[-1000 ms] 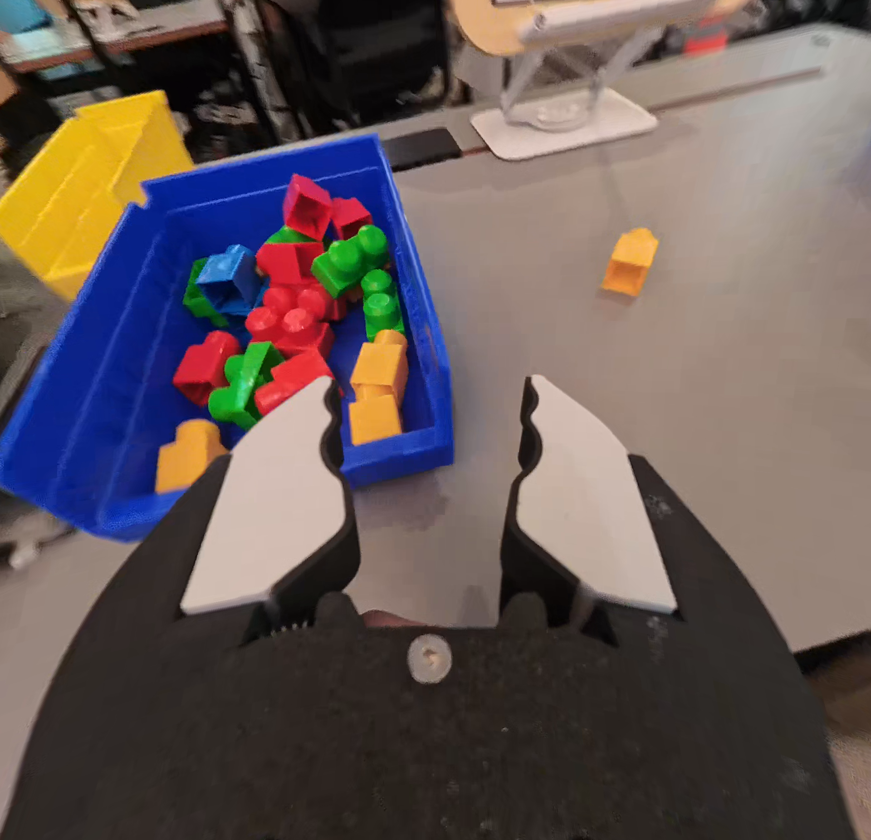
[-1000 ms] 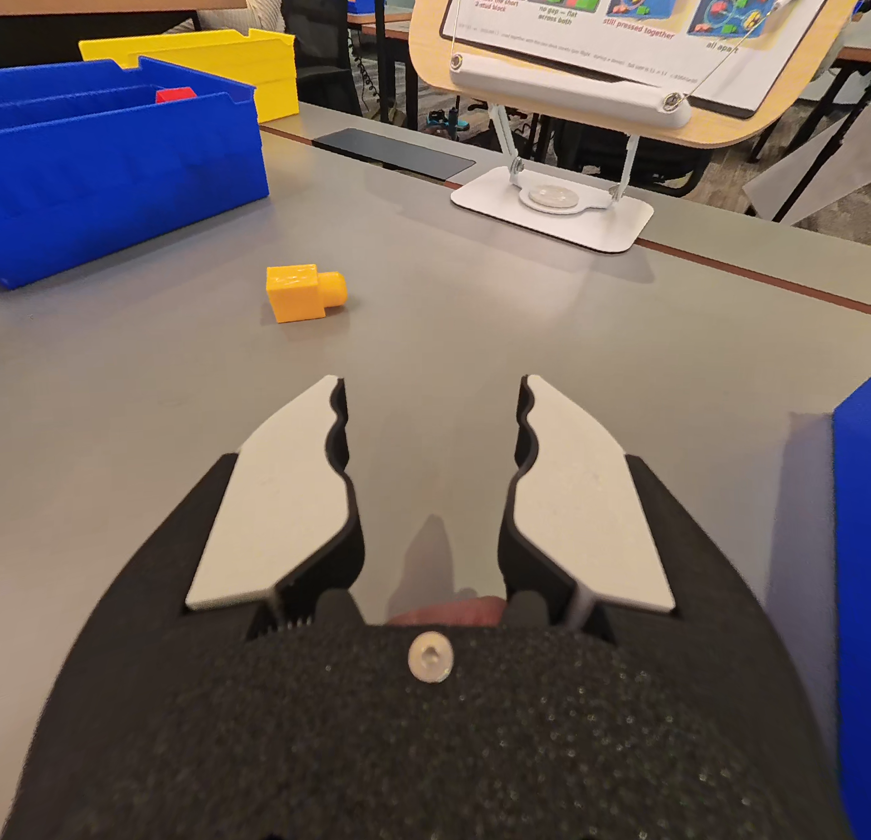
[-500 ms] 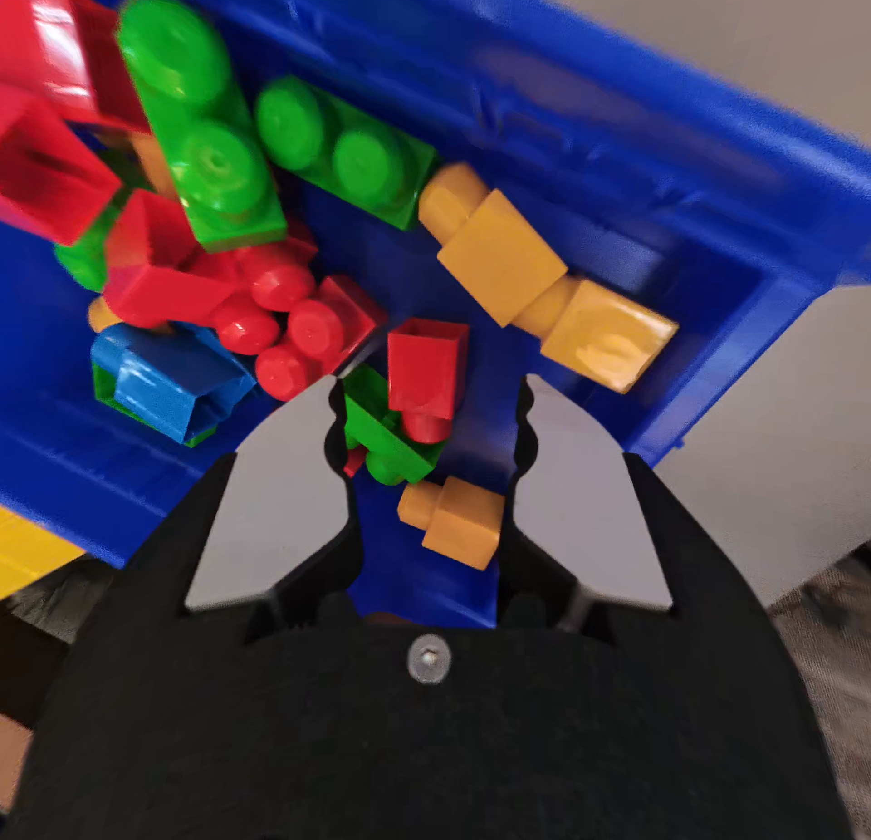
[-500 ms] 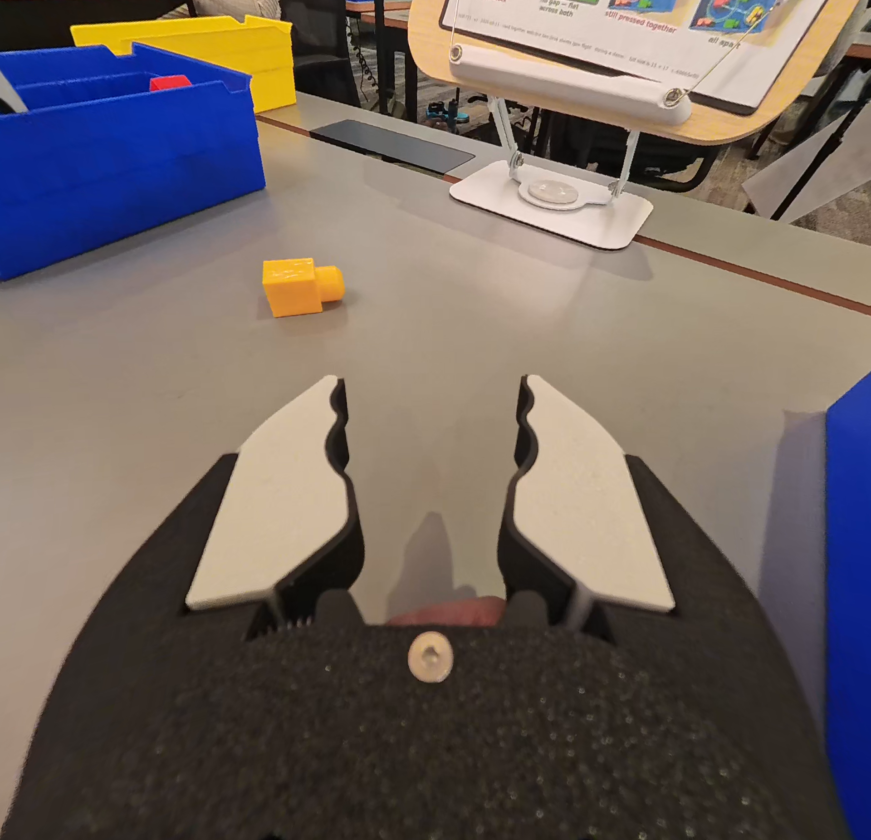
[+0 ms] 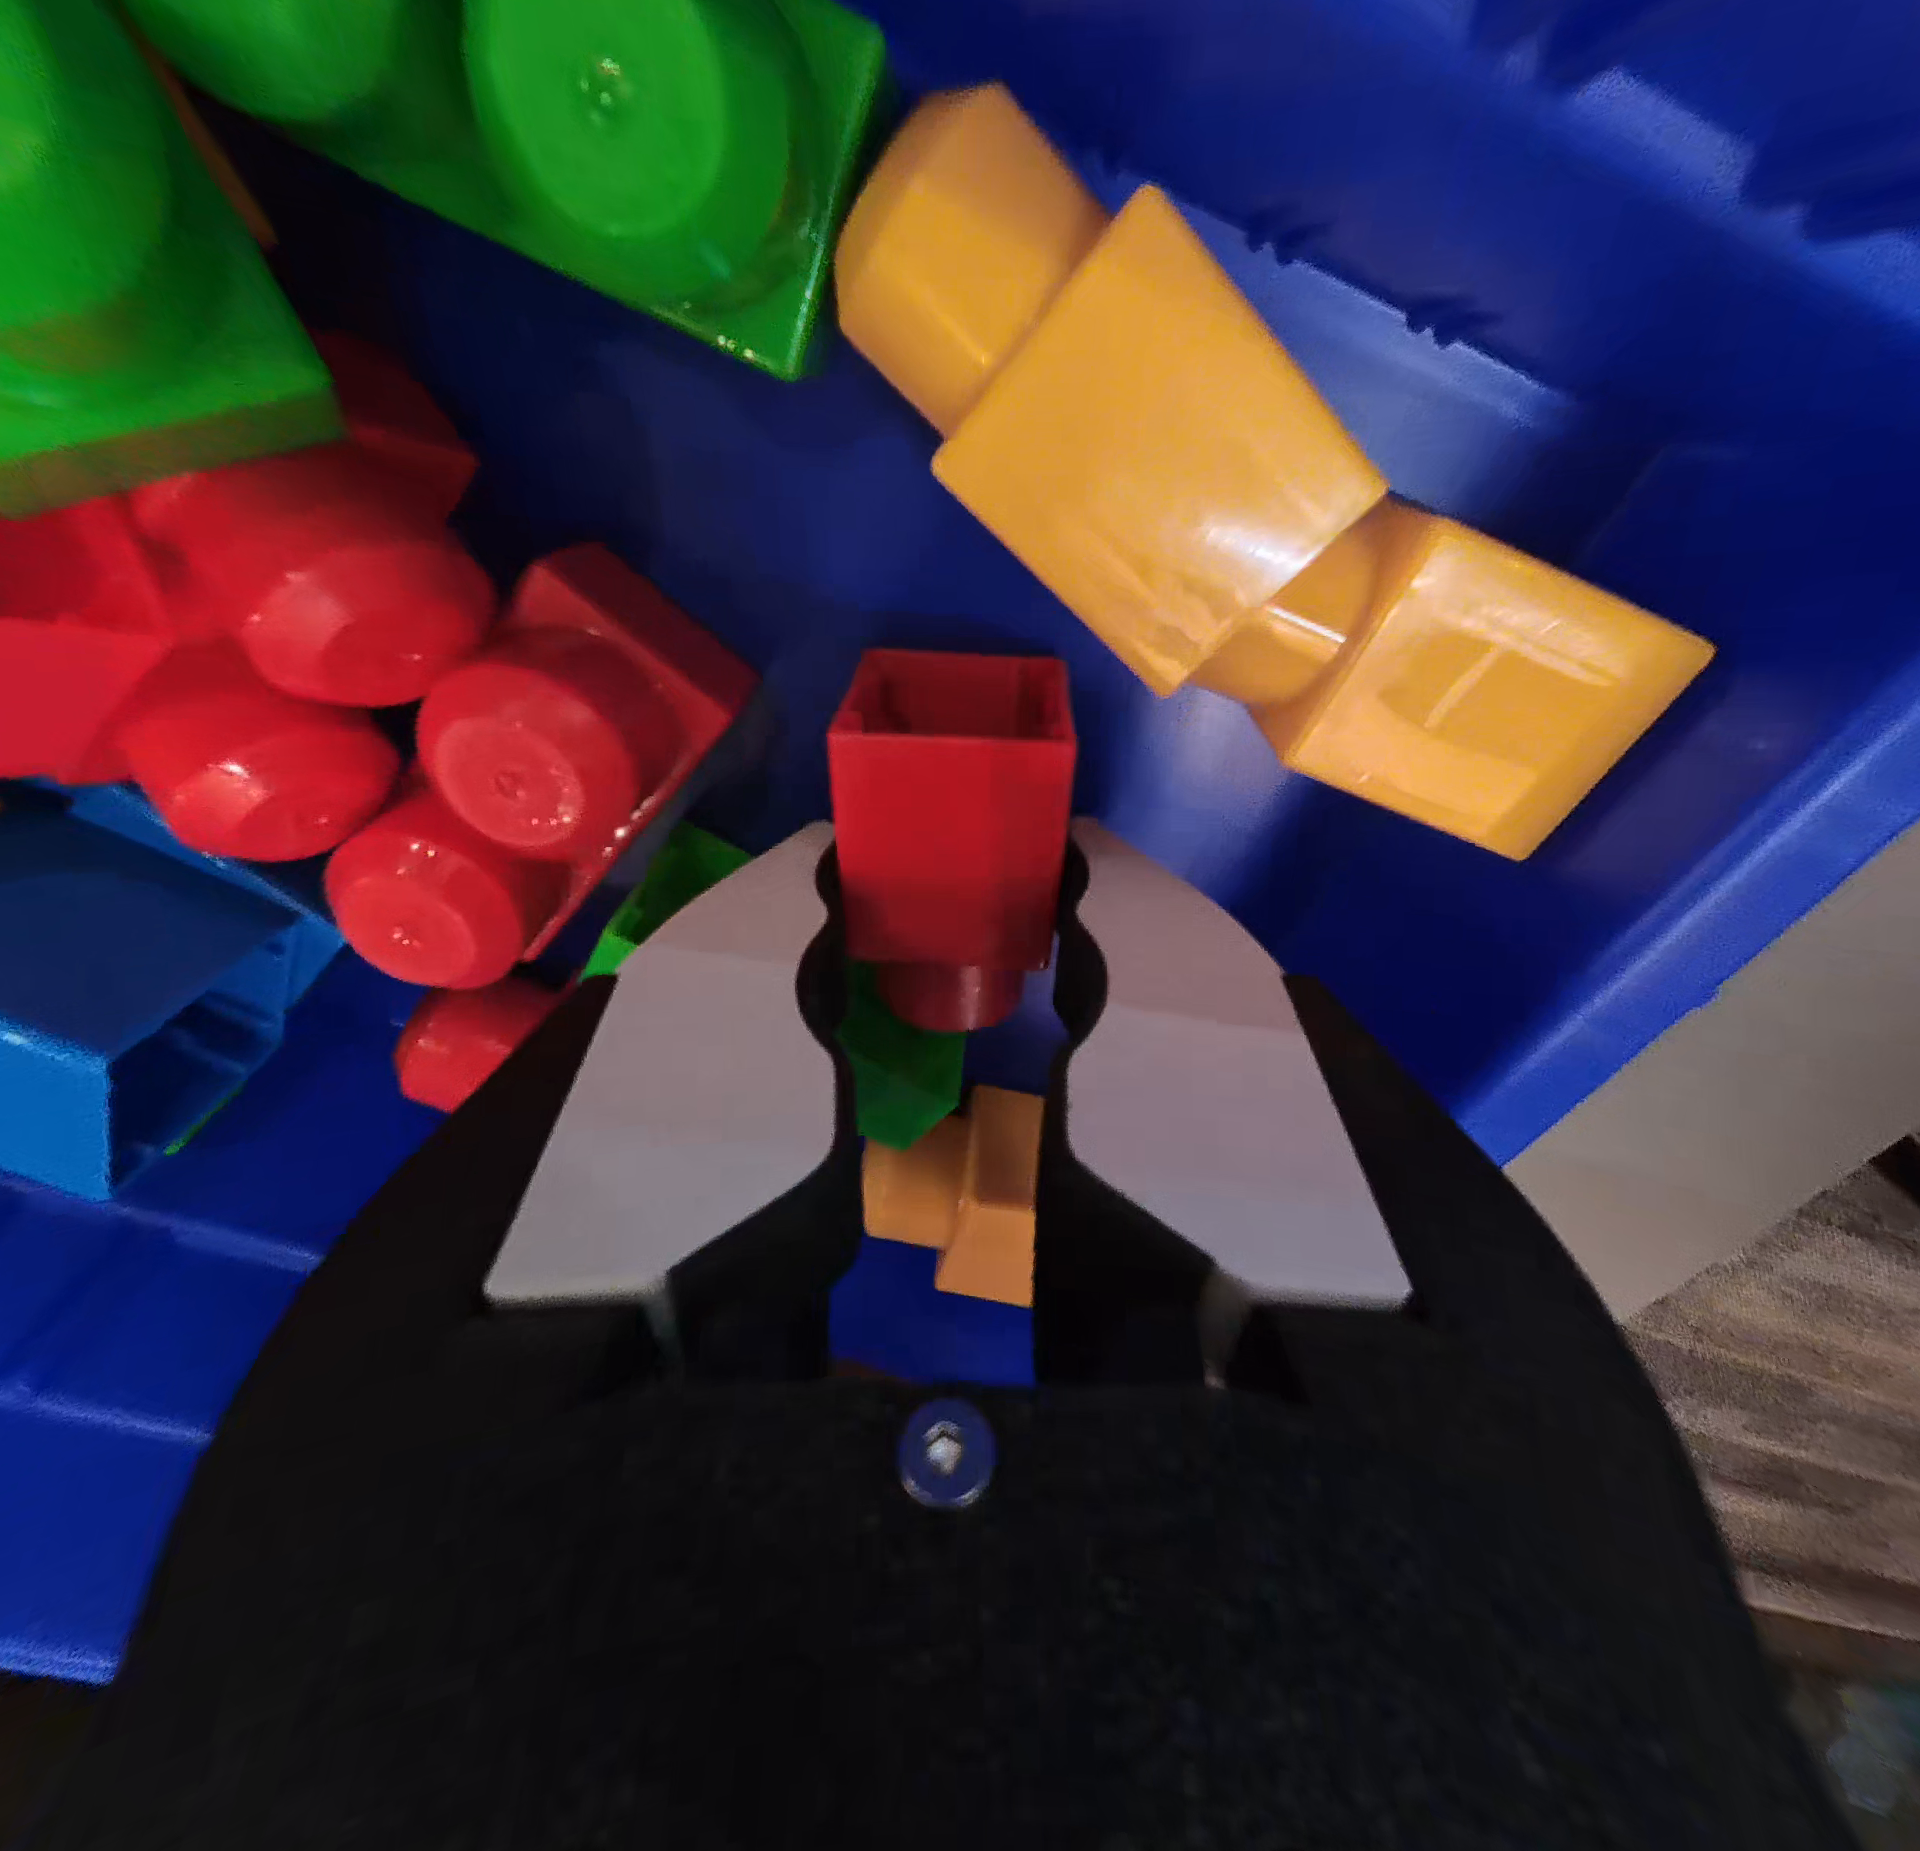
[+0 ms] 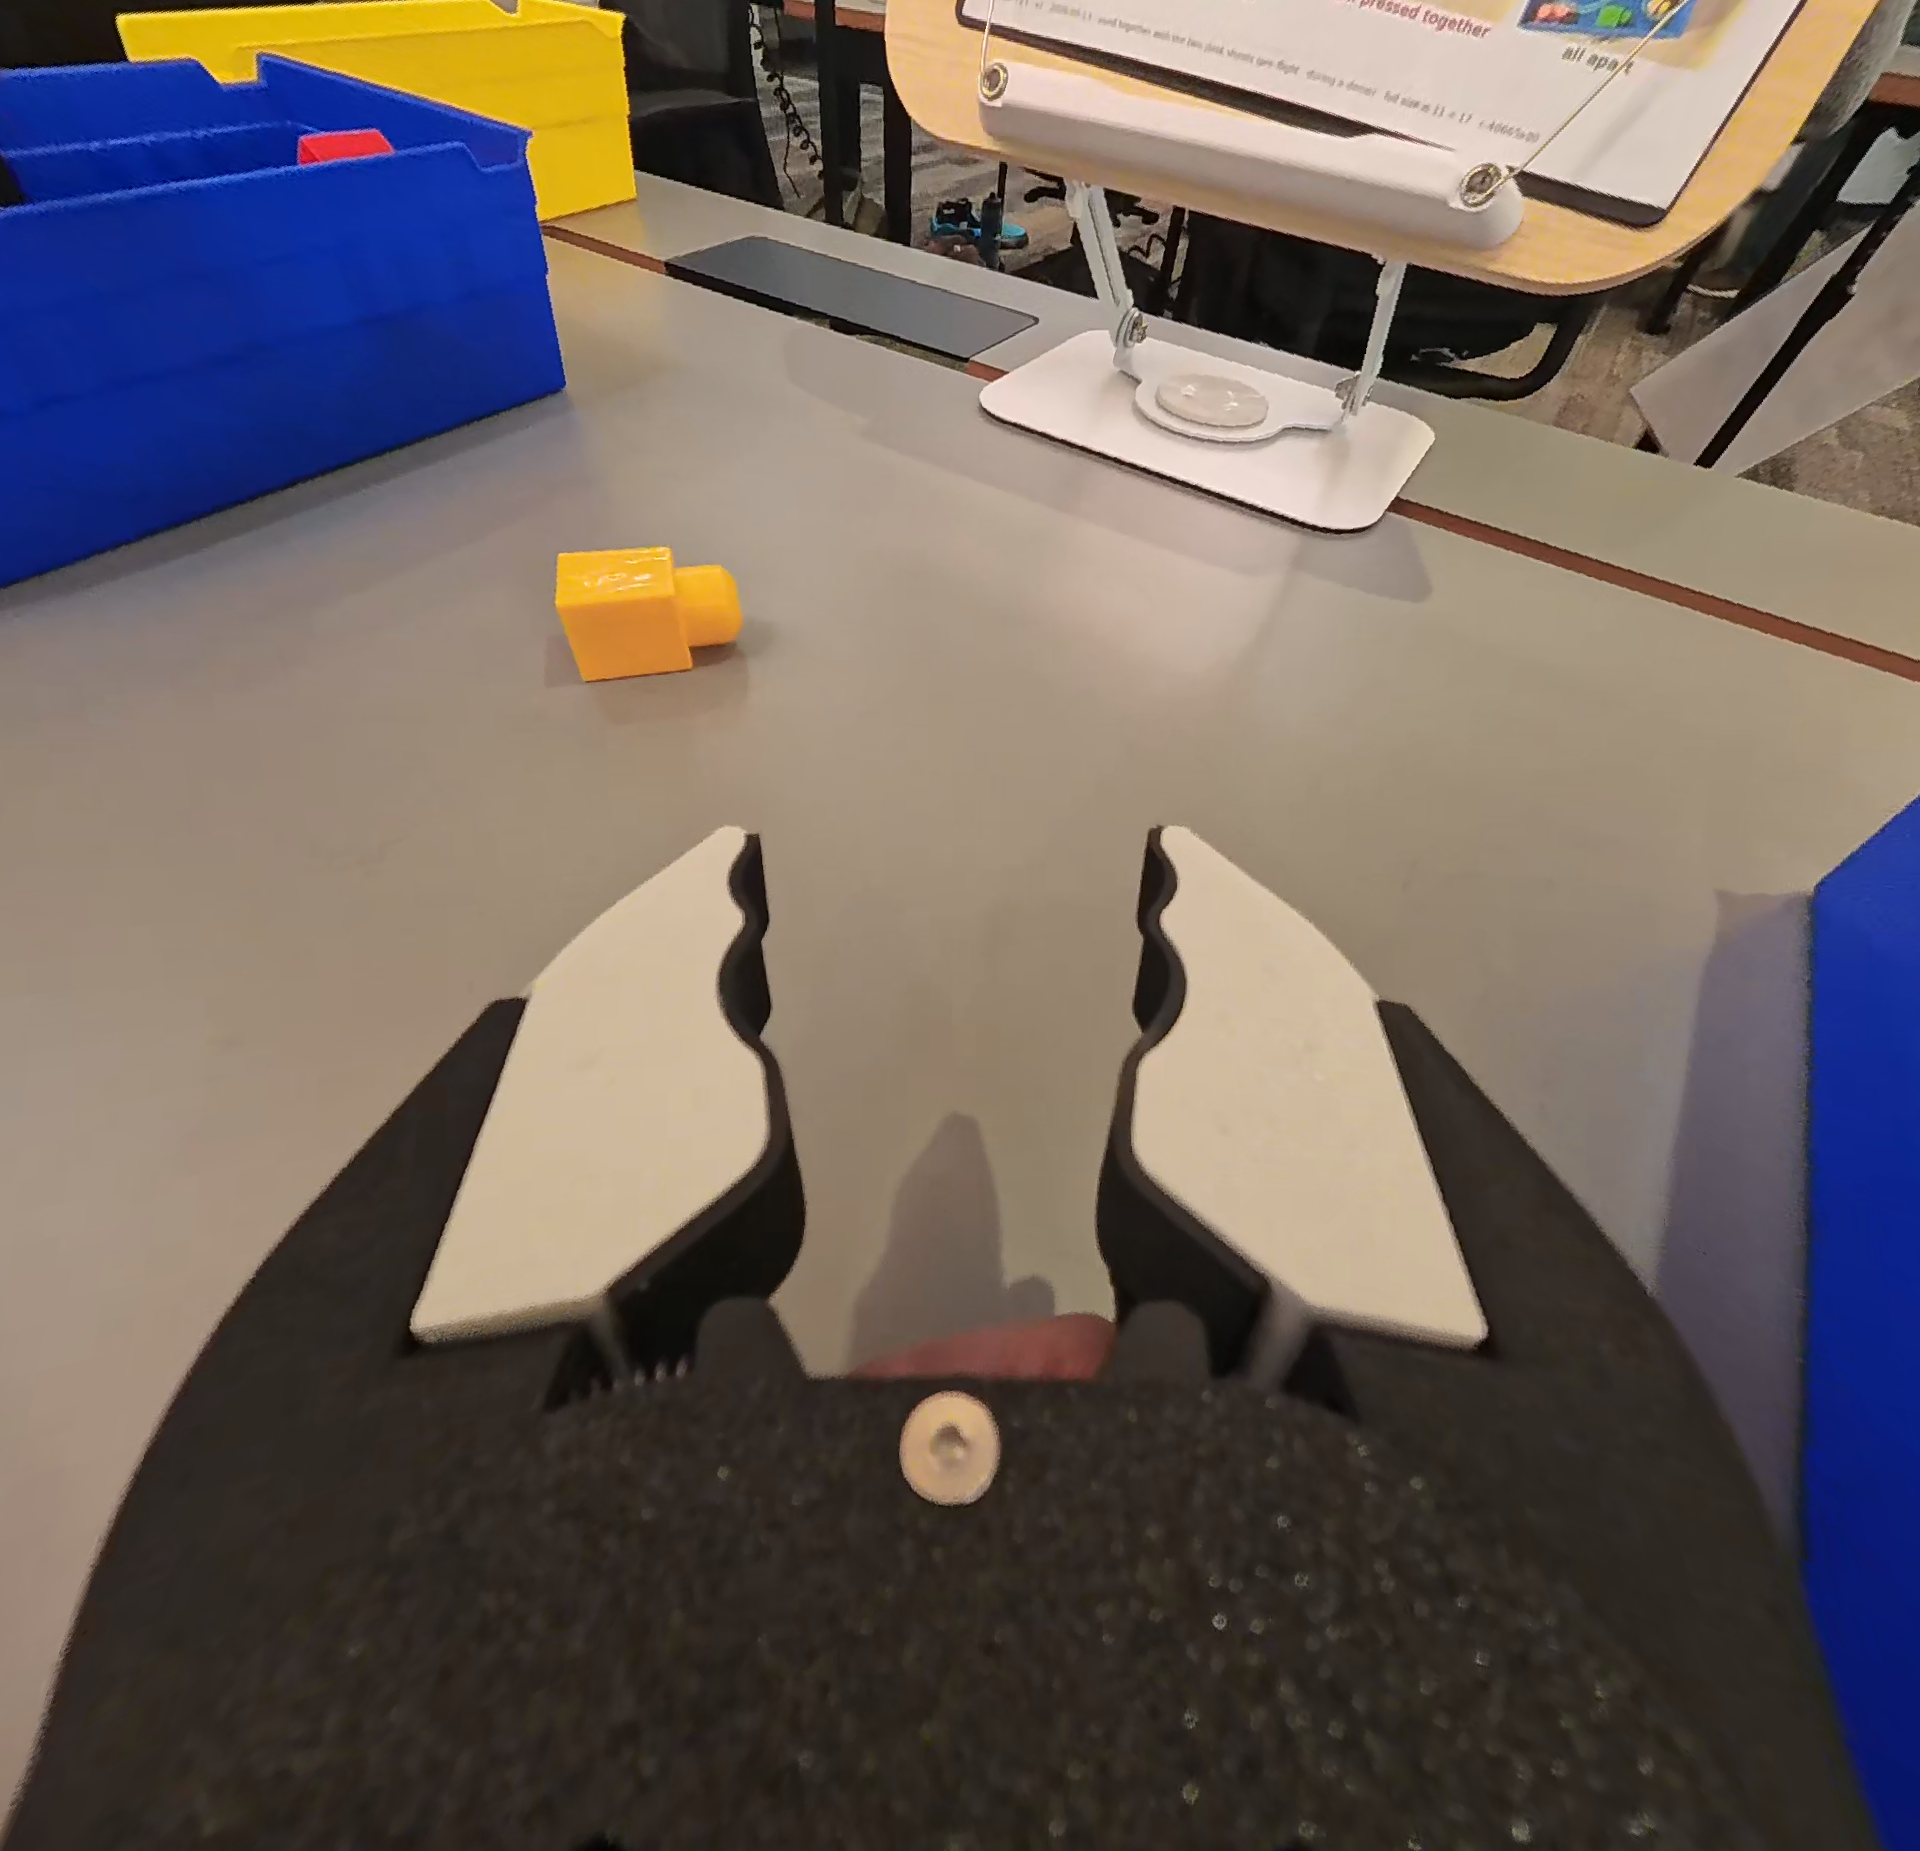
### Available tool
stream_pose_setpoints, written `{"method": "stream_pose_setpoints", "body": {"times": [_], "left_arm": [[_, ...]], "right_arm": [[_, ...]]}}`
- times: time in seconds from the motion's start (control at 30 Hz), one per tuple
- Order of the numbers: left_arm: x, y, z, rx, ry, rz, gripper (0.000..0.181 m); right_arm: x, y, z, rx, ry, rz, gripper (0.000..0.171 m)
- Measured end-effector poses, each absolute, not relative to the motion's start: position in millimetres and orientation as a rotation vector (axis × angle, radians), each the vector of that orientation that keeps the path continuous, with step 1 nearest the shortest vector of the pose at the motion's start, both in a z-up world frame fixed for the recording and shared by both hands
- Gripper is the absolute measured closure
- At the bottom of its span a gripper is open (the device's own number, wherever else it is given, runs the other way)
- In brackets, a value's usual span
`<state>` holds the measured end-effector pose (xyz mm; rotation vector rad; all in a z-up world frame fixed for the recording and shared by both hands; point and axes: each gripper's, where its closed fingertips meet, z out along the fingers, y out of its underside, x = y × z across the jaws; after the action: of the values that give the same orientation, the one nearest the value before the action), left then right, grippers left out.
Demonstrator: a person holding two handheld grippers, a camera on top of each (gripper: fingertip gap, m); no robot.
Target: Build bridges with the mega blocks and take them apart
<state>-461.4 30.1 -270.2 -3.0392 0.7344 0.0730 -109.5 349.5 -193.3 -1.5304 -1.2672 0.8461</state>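
Observation:
My left gripper (image 5: pixel 948 892) is inside the blue bin (image 5: pixel 1558 191) and shut on a small red one-stud block (image 5: pixel 951 814), its hollow underside facing away from me. Around it lie two joined orange blocks (image 5: pixel 1174 451), a green two-stud block (image 5: pixel 623 128), red blocks (image 5: pixel 499 752), a blue block (image 5: pixel 125 1012), and below the fingers a green block (image 5: pixel 899 1084) and an orange one (image 5: pixel 987 1199). My right gripper (image 6: pixel 951 866) is open and empty above the grey table (image 6: pixel 1143 679). A lone orange one-stud block (image 6: pixel 639 612) lies on its side ahead and left of it.
The blue bin (image 6: pixel 260 326) stands at the left in the right wrist view, with a yellow bin (image 6: pixel 468 66) behind it. A tilted instruction board on a white stand (image 6: pixel 1216 419) is at the back. Another blue bin's edge (image 6: pixel 1870 1282) is at the right. Spacing between my two grippers at the tips: around 50 cm.
My left gripper went down into the blue bin and closed on the small red block. My right gripper stayed open and drifted slightly.

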Motion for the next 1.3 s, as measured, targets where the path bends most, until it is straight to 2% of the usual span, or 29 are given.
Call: {"method": "stream_pose_setpoints", "body": {"times": [0.2,0.37,0.5,0.63,0.8,0.97,1.3], "left_arm": [[-457.4,35.5,-254.6,-2.946,0.713,0.188,0.145],[-438.7,69.3,-177.9,-2.622,0.521,0.333,0.145],[-392.1,91.7,-109.1,-2.296,0.404,0.429,0.145],[-330.7,106.4,-82.7,-2.136,0.333,0.450,0.145],[-270.2,135.1,-105.0,-2.202,0.288,0.389,0.145],[-244.1,175.3,-131.4,-2.275,0.156,0.316,0.145],[-313.7,231.5,-215.7,-2.746,0.156,0.276,0.145]], "right_arm": [[-110.1,347.4,-191.8,-1.527,-1.273,0.849,0.103],[-106.9,349.7,-184.8,-1.517,-1.257,0.854,0.104],[-104.2,350.3,-179.8,-1.509,-1.245,0.861,0.104],[-103.0,349.8,-176.0,-1.502,-1.241,0.864,0.104],[-99.3,348.1,-167.4,-1.482,-1.233,0.861,0.104],[-96.8,349.4,-163.1,-1.477,-1.223,0.862,0.105],[-97.4,349.7,-168.8,-1.493,-1.236,0.872,0.105]]}}
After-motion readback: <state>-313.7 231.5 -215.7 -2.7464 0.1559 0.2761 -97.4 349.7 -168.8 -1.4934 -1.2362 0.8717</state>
